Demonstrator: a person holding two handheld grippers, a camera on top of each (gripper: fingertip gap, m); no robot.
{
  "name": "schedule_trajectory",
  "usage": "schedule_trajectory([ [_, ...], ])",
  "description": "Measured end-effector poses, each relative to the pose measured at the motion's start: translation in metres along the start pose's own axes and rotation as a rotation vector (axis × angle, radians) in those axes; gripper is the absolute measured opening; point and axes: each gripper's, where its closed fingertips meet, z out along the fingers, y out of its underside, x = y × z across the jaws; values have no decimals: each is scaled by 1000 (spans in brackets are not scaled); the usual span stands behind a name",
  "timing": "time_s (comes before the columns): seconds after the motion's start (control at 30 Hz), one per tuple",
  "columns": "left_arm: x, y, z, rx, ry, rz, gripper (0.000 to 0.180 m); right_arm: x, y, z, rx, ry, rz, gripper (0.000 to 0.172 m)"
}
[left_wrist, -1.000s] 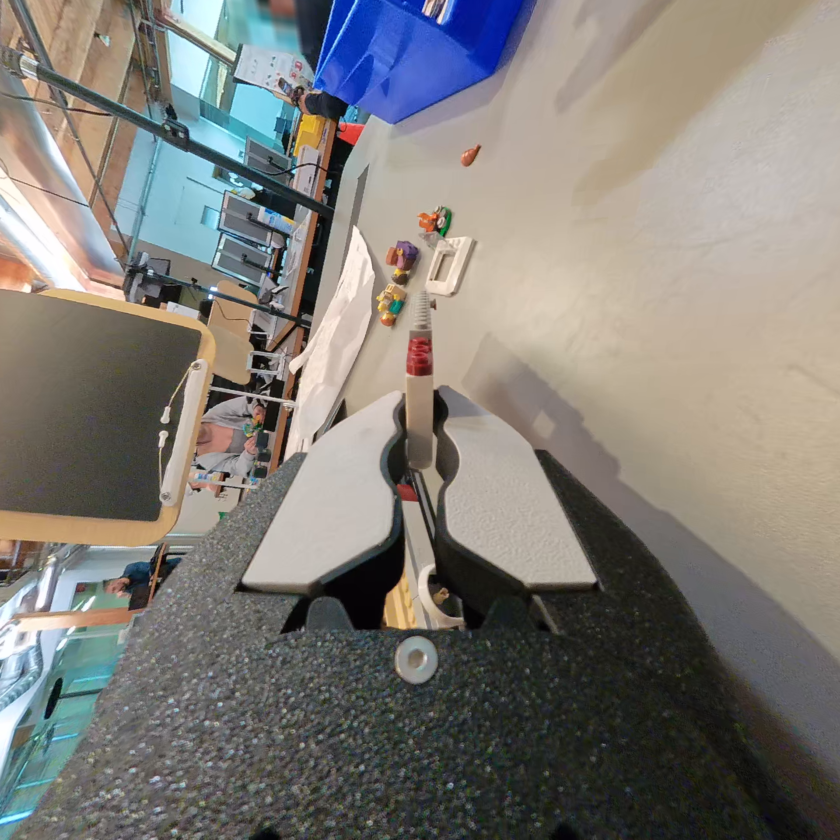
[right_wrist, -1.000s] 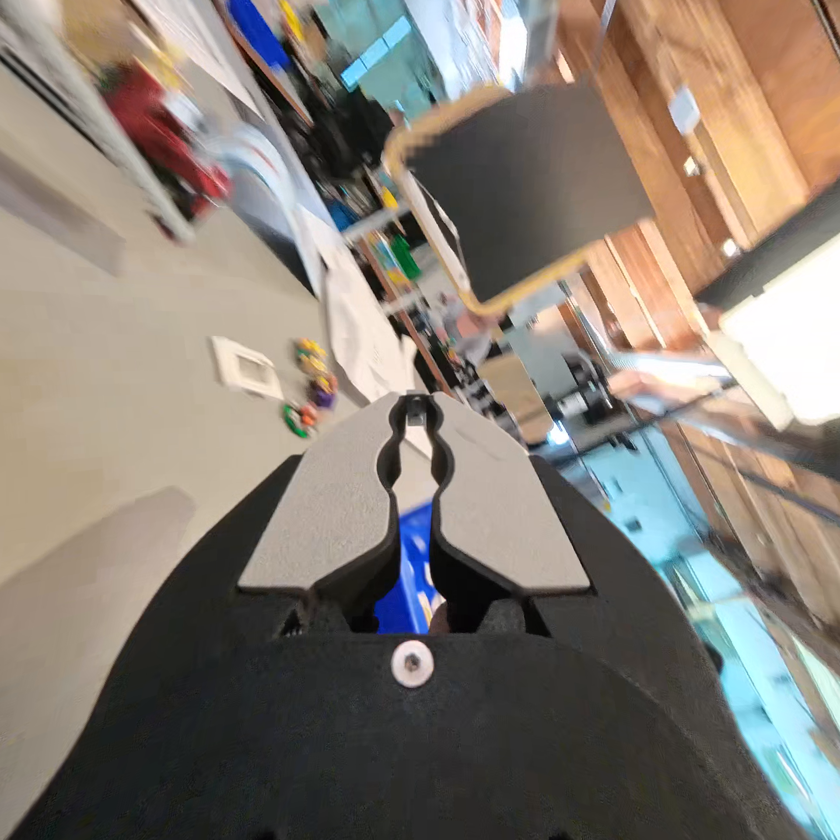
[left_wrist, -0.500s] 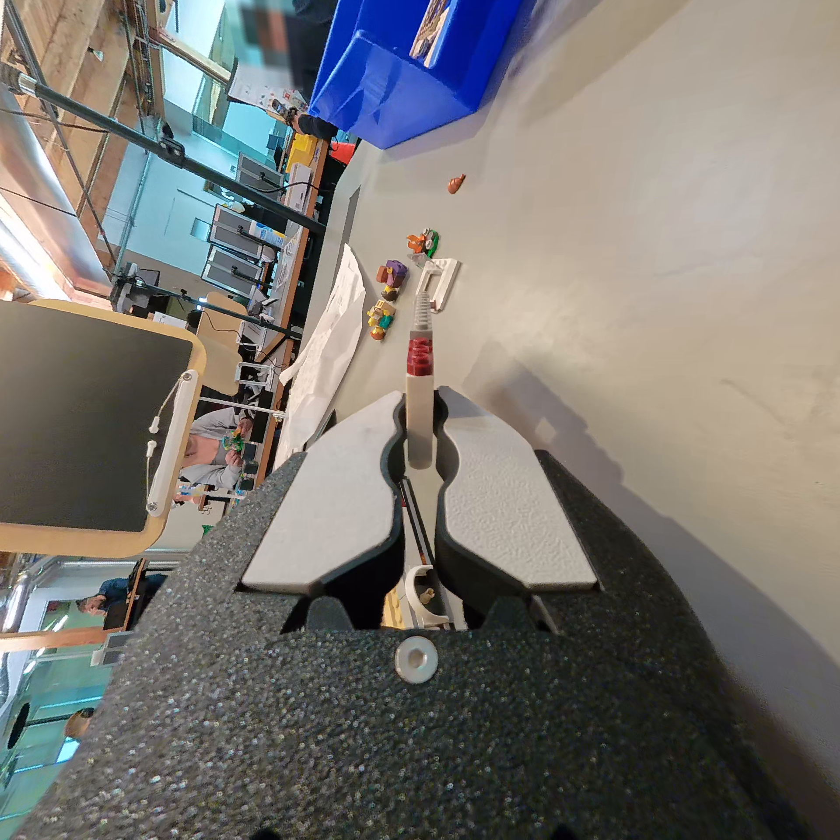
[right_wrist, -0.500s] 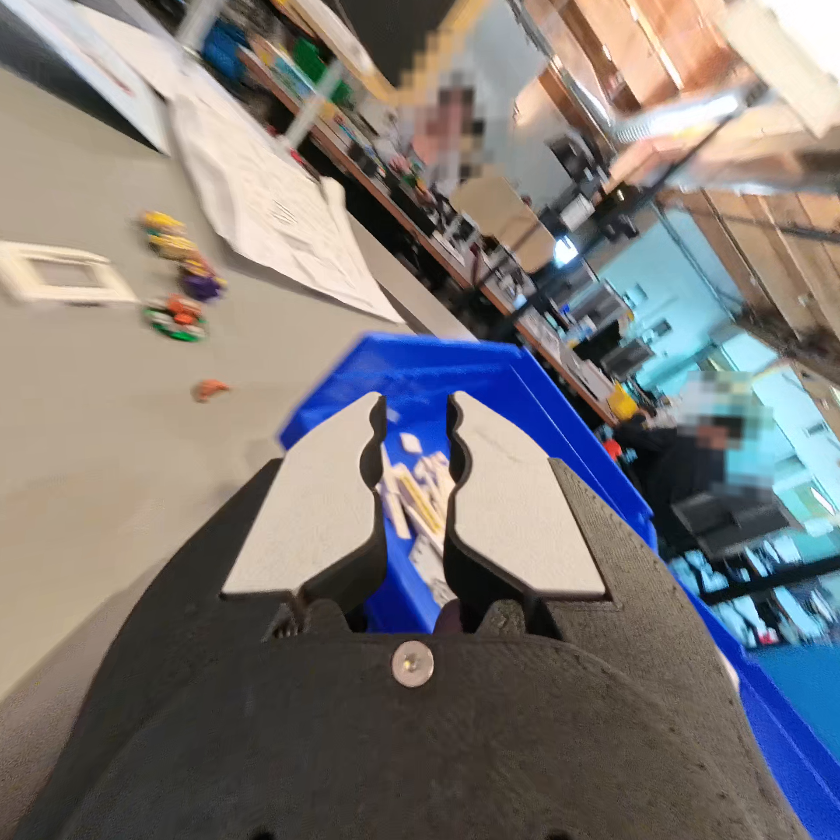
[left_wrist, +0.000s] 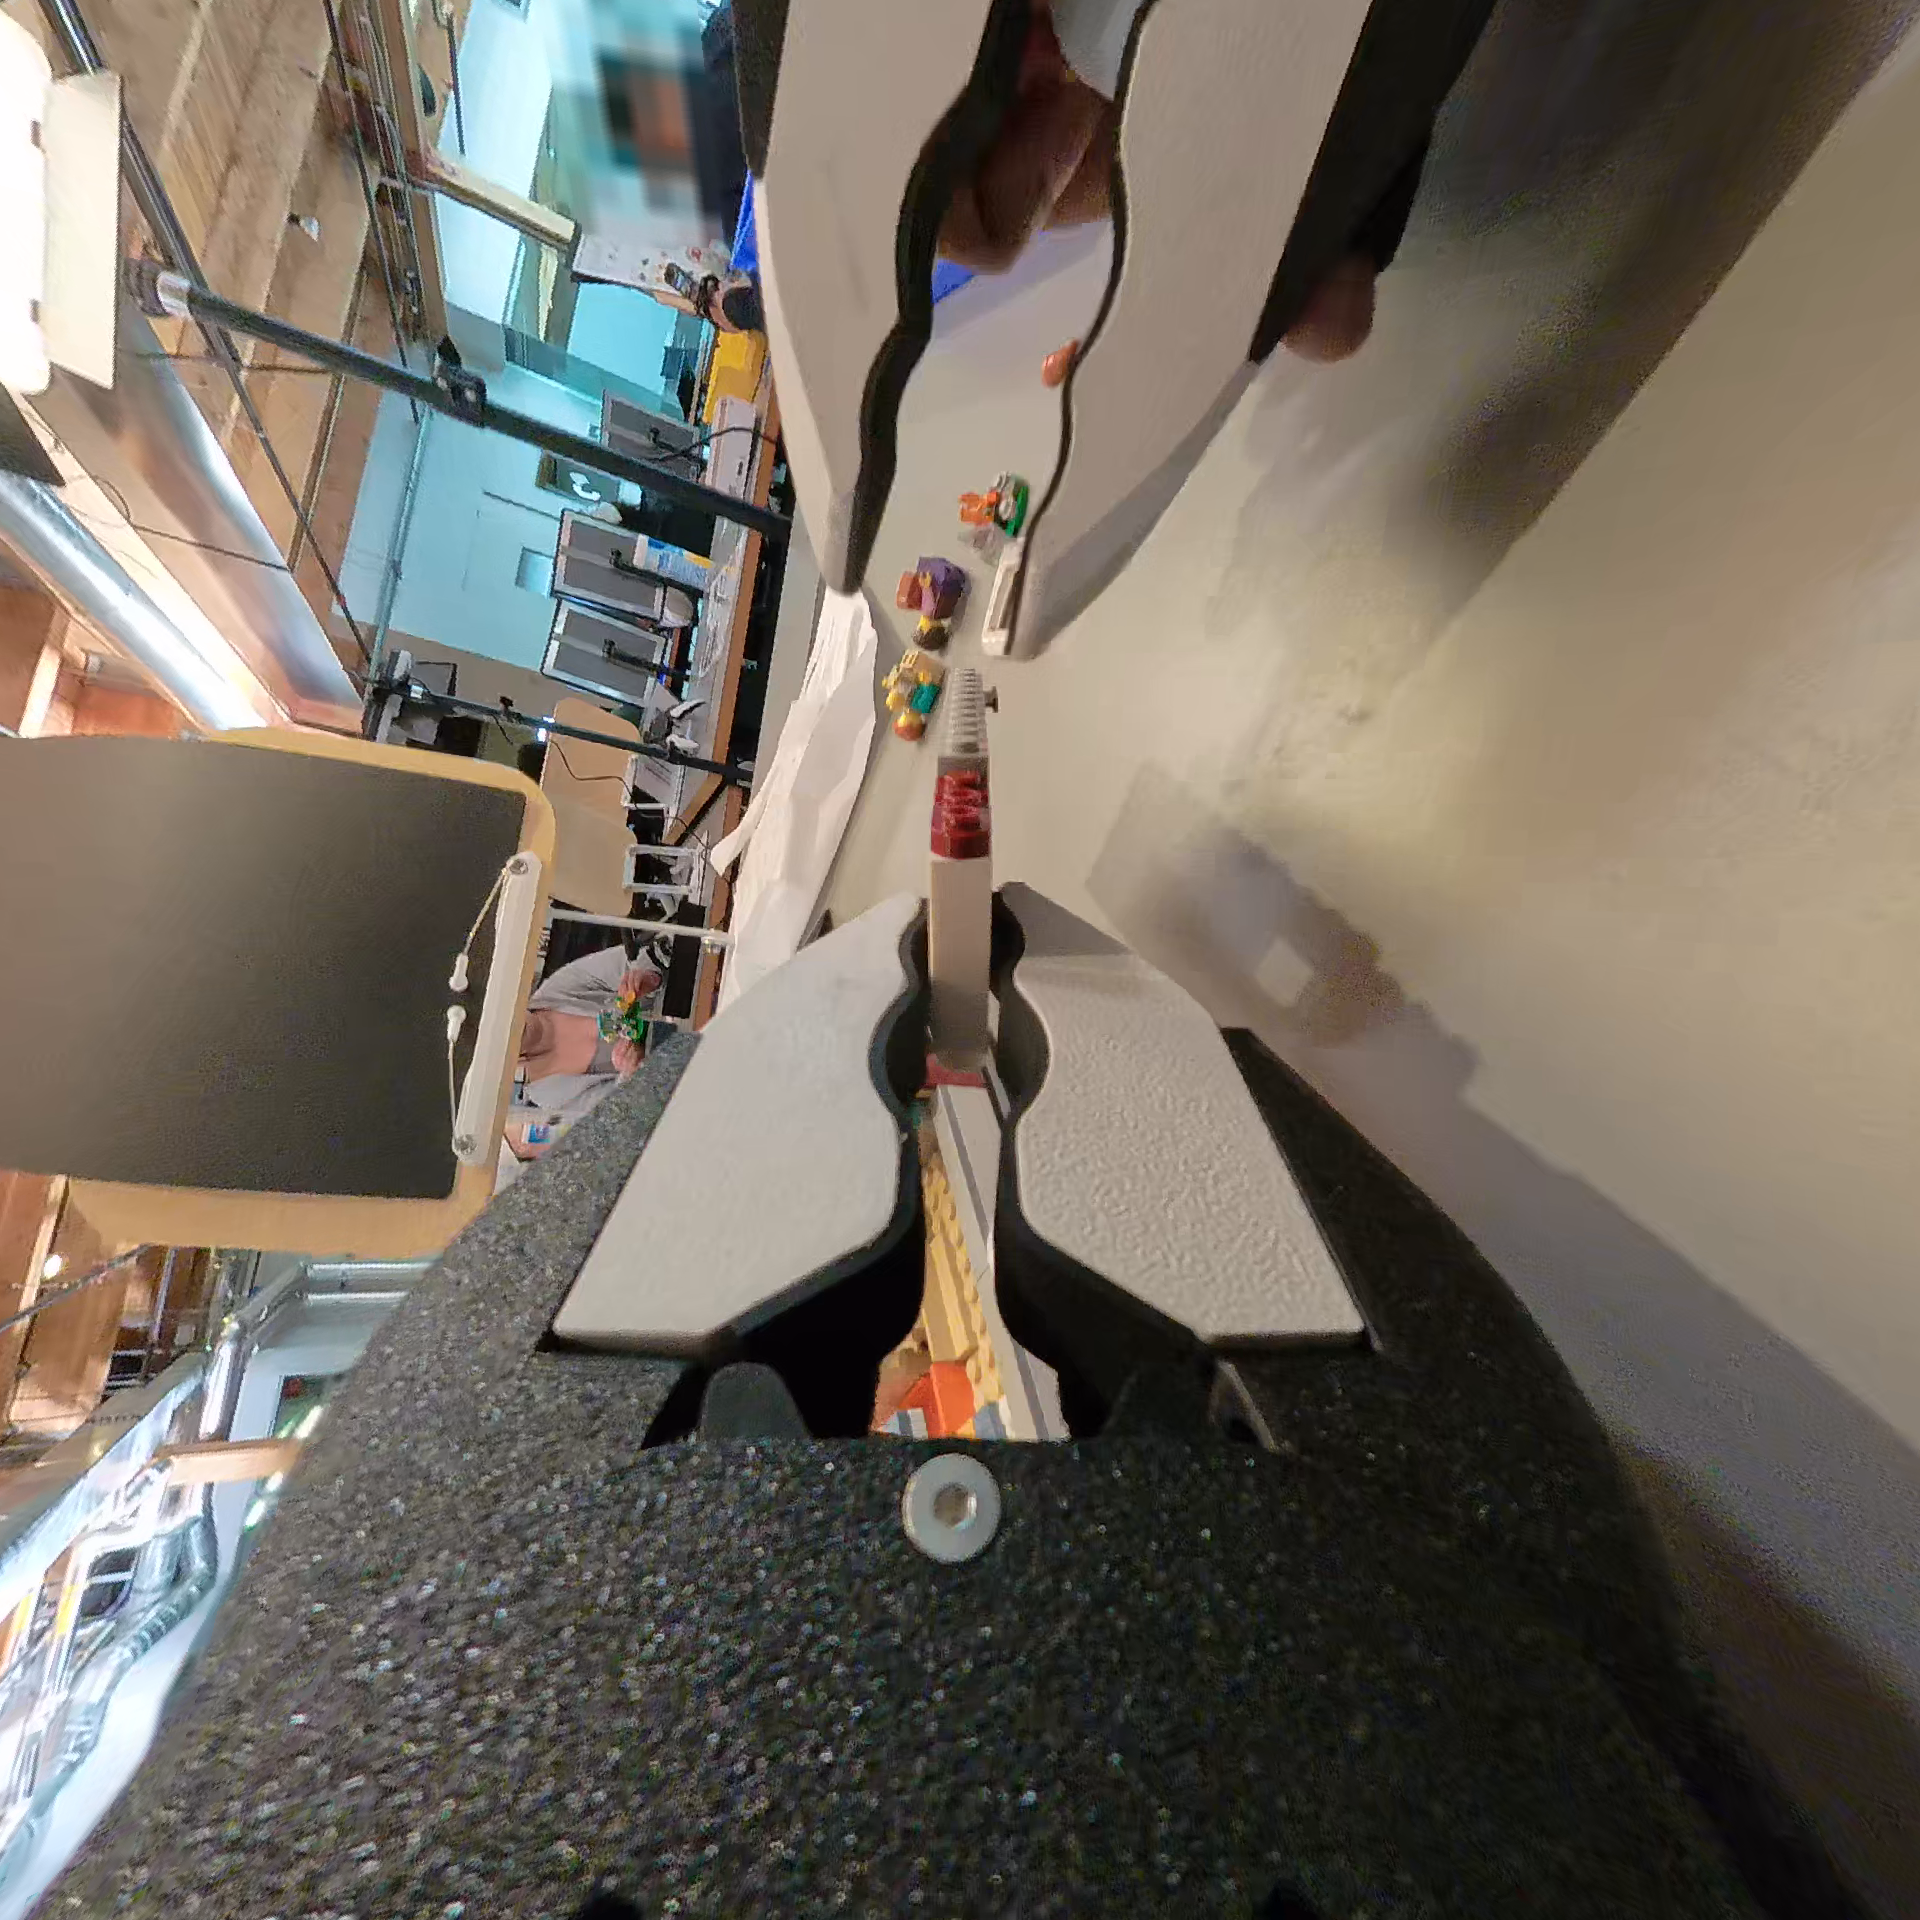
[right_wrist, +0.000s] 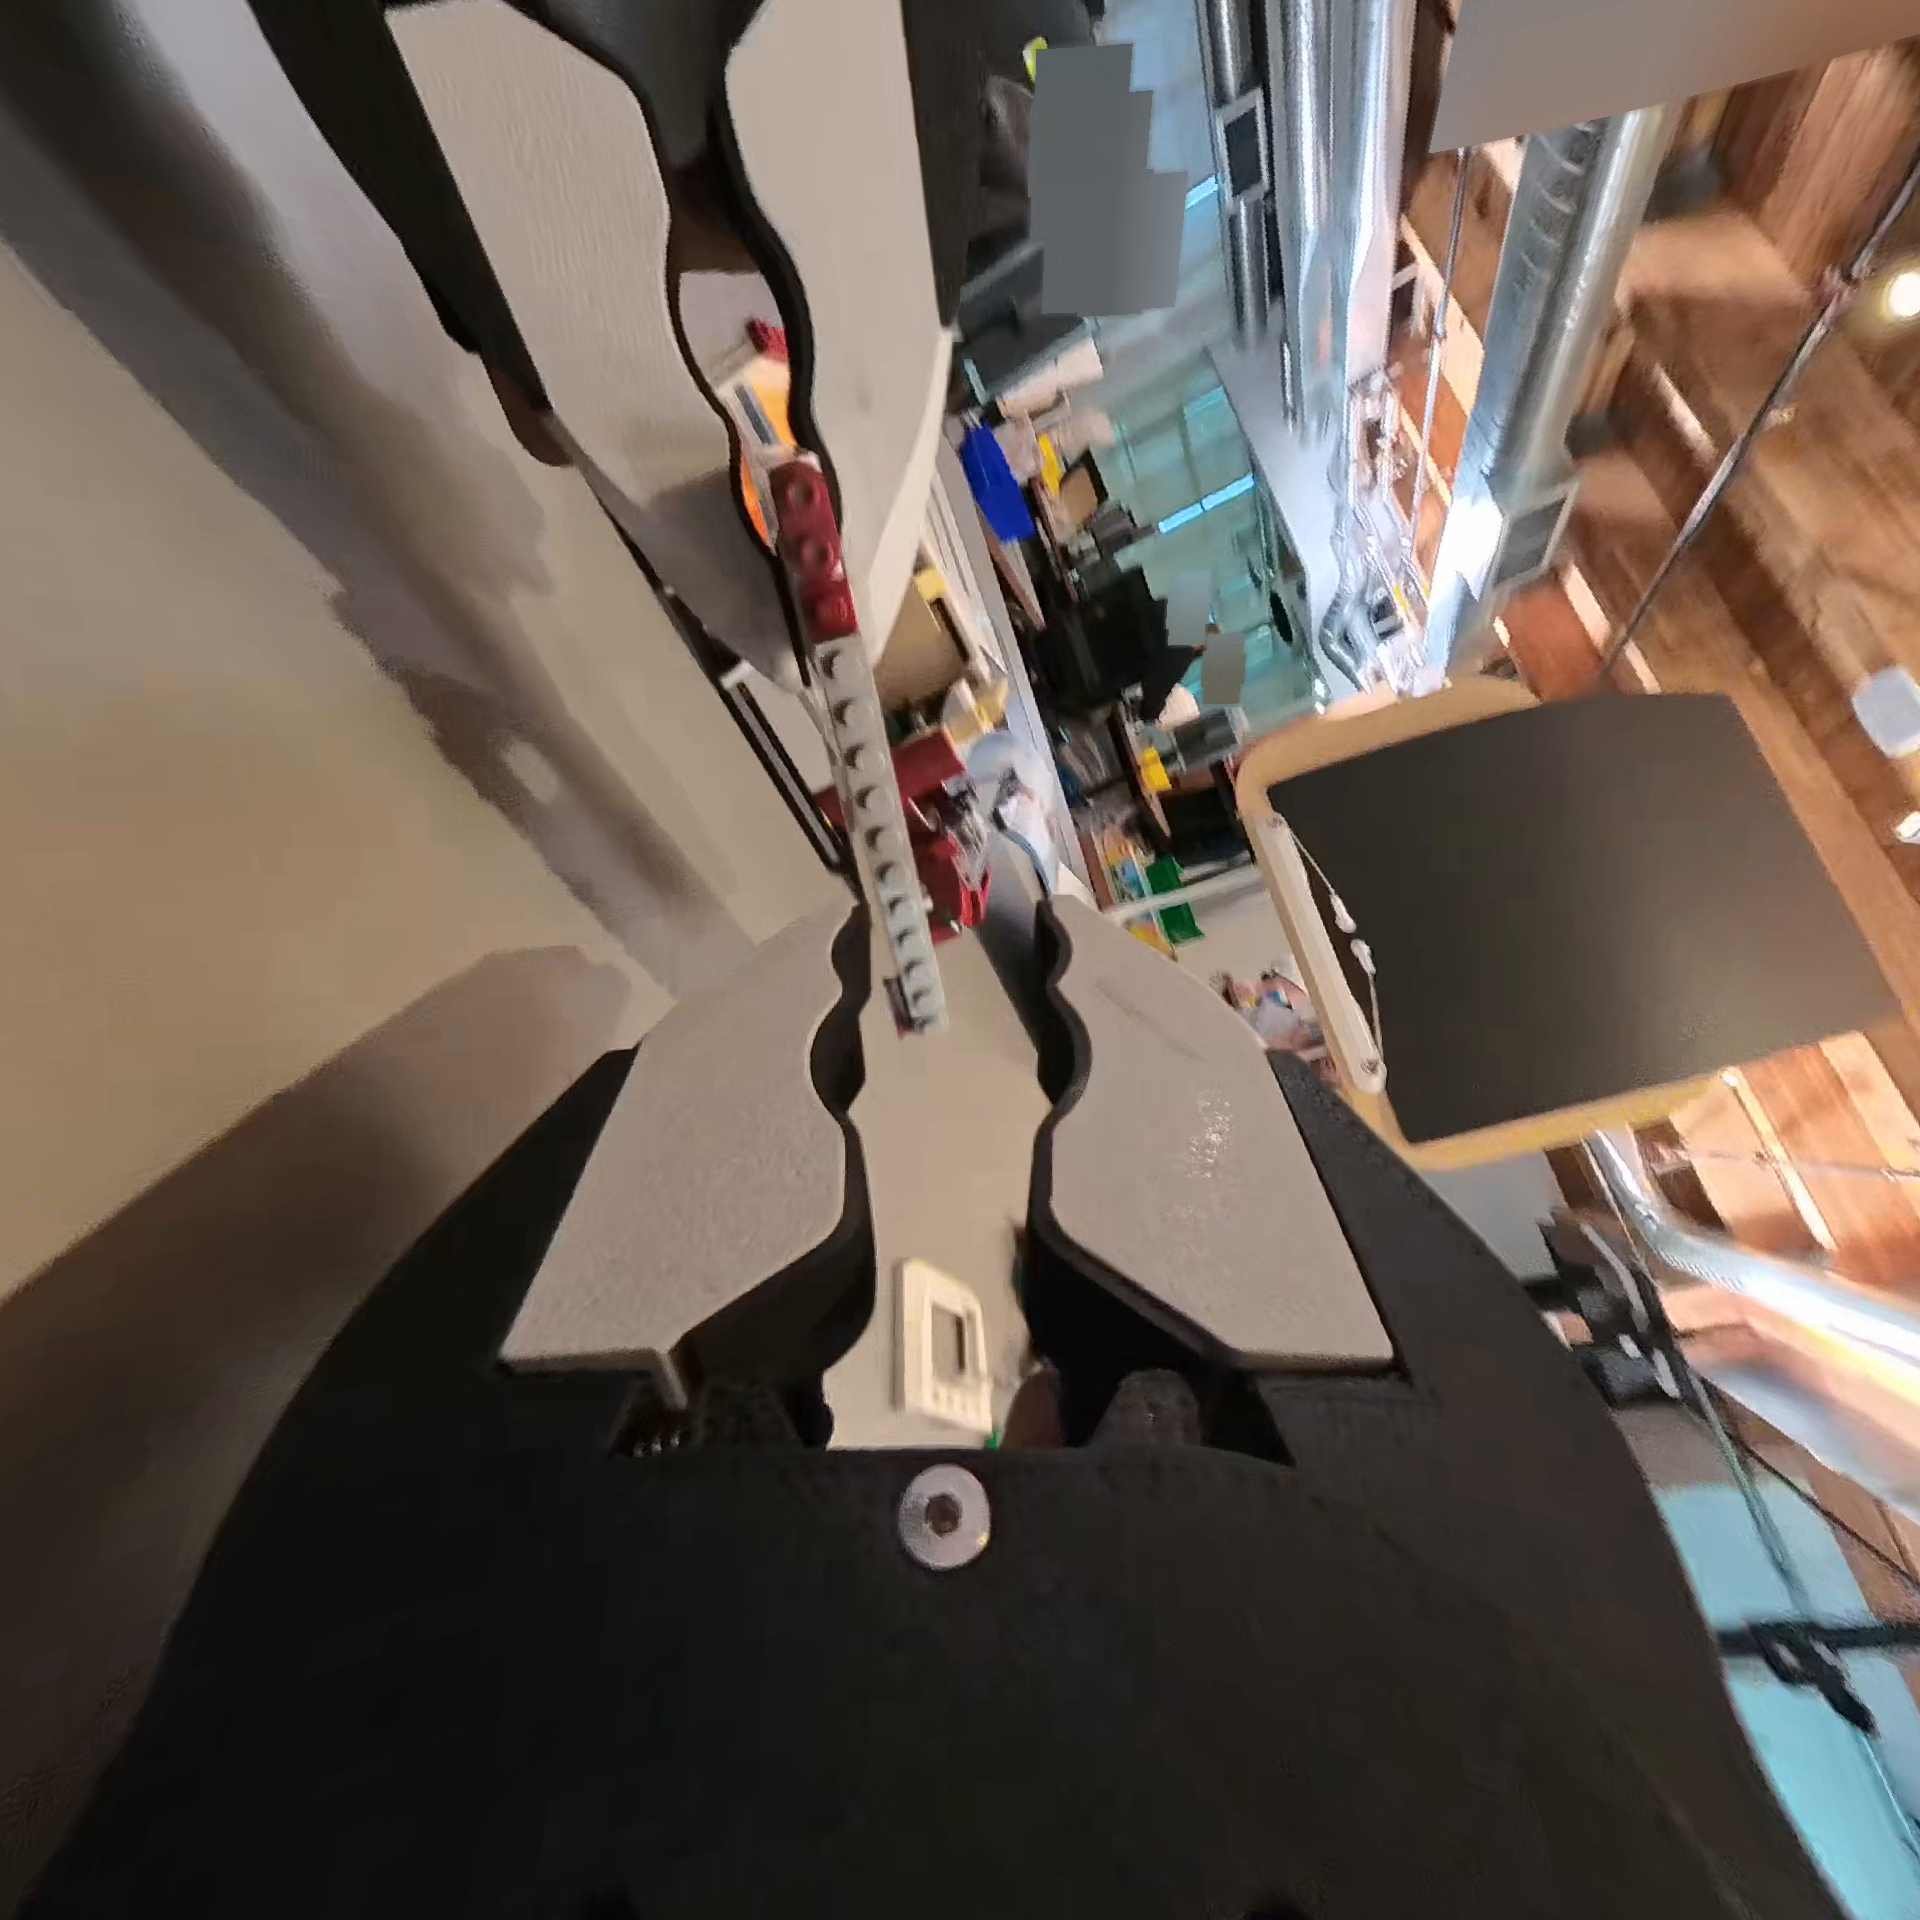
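Our left tongs (left_wrist: 961, 914) stay clamped on the grey studded strip (left_wrist: 958, 940) with its dark red brick (left_wrist: 962, 816). Our right tongs (right_wrist: 948, 940), pinched thin a second ago, now gape around the strip's free end without pressing it, above the grey surface (left_wrist: 1507, 727).

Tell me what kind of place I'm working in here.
Probably a shared workshop or lab: a wide grey table scattered with small toy-brick figures, rows of cluttered workbenches behind, and exposed metal ducting against wood-panelled walls.
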Motion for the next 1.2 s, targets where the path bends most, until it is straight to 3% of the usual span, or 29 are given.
schedule_trajectory([
  [0.2, -9, 12, 5, -23, -14, -76, 8, -9, 9, 25, 52, -52, 54, 35],
  [0.33, -5, 1, 5, -29, -29, -25, 8, -4, 6, 9, 7, 18, 37, 38],
  [0.63, 19, -35, -20, -17, -108, 87, 8, -24, -35, -34, 8, 65, -75, 39],
  [0.97, 42, -45, -30, -42, -127, 178, 8, -50, -40, -42, -37, 8, -192, 37],
  [1.2, 45, -48, -27, -28, -106, 175, 8, -55, -50, -44, 19, -4, -211, 28],
])
